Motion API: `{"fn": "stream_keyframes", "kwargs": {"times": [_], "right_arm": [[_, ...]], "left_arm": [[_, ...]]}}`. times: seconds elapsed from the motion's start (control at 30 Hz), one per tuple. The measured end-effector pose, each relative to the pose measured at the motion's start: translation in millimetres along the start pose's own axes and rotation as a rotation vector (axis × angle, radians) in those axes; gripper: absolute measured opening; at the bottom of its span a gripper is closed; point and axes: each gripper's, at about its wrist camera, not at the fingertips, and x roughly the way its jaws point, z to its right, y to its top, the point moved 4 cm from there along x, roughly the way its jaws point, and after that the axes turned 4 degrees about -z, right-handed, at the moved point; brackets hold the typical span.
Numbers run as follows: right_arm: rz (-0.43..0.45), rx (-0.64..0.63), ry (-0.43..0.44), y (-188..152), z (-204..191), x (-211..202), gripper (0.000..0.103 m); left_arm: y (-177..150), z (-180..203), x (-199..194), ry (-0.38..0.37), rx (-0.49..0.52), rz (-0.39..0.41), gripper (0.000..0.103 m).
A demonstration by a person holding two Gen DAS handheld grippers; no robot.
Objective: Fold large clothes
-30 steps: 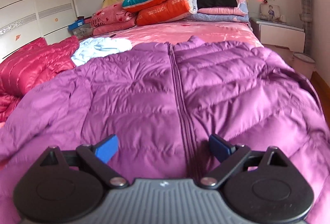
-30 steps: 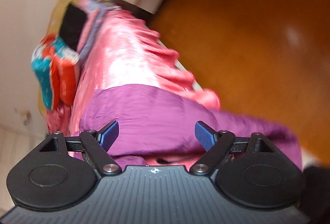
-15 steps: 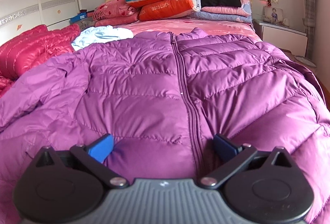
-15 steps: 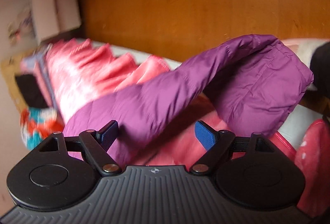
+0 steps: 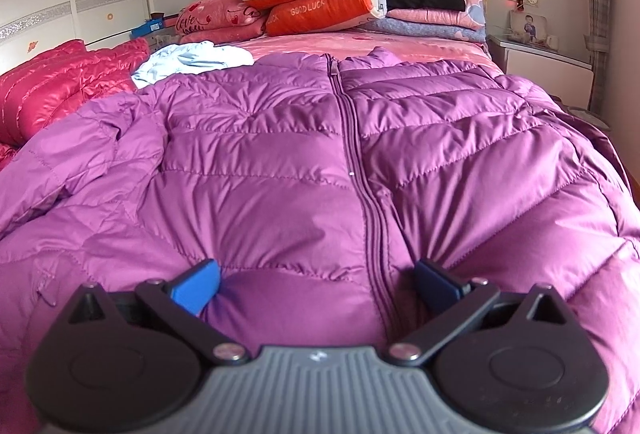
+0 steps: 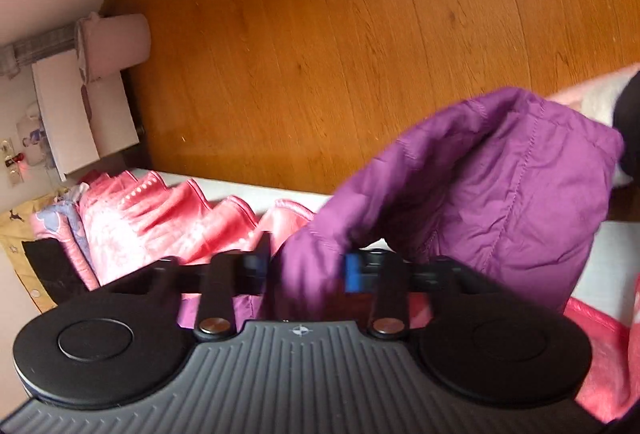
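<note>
a: left wrist cam? low over the purple jacket (image 5: pixel 280 162), facing up the bed (image 5: pixel 420 46) toward the headboard.
b: right wrist cam rolled, close on the jacket sleeve (image 6: pixel 500 186), floor (image 6: pixel 320 34) behind. both share jacket and bed.

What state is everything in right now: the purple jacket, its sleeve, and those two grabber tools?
purple jacket: spread flat on the bed, front up, zipped closed.
sleeve: hanging off the bed's edge over the wooden floor, bunched between the right jaws.
left gripper: jaws wide open, pressed against the jacket's hem.
right gripper: jaws closing on the sleeve fabric.
</note>
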Motion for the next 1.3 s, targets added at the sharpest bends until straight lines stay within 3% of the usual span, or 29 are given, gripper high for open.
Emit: {"fn": "stream_keyframes", "kwargs": {"times": [0.1, 0.17, 0.33, 0.5, 0.6, 0.73, 0.9, 1.0, 1.13, 1.27, 1.3], "right_arm": [[0.017, -0.071, 0.032, 5, -16, -5, 0.020], [0.065, -0.202, 0.055, 8, -38, -8, 0.018], [0.219, -0.744, 0.158, -32, -145, -49, 0.014], [0.306, -1.338, 0.234, -132, -233, -83, 0.014], [0.321, -1.579, 0.280, -197, -260, -89, 0.014], [0.345, -1.904, 0.371, -297, -283, -85, 0.014], [0.281, -2.454, 0.440, -430, -248, -53, 0.013], [0.136, -2.681, 0.434, -479, -209, -21, 0.012], [-0.042, -2.814, 0.392, -507, -153, 8, 0.012], [-0.134, -2.967, 0.318, -522, -88, 9, 0.013], [-0.164, -2.983, 0.283, -522, -80, 13, 0.019]], "left_arm": [[0, 0, 0, -0.002, 0.000, -0.002, 0.103], [0, 0, 1, -0.003, -0.001, -0.002, 0.103], [4, 1, -2, 0.007, 0.004, -0.014, 0.103], [17, 6, -9, 0.032, 0.025, -0.057, 0.101], [38, 2, -22, -0.039, -0.044, -0.080, 0.098], [80, -14, -54, -0.112, -0.143, 0.025, 0.100], [121, -67, -60, -0.099, -0.293, 0.159, 0.102], [128, -103, -51, -0.037, -0.366, 0.202, 0.102], [127, -144, -41, -0.042, -0.480, 0.241, 0.102], [122, -166, -36, -0.056, -0.521, 0.260, 0.102], [121, -168, -34, -0.066, -0.530, 0.265, 0.102]]}}
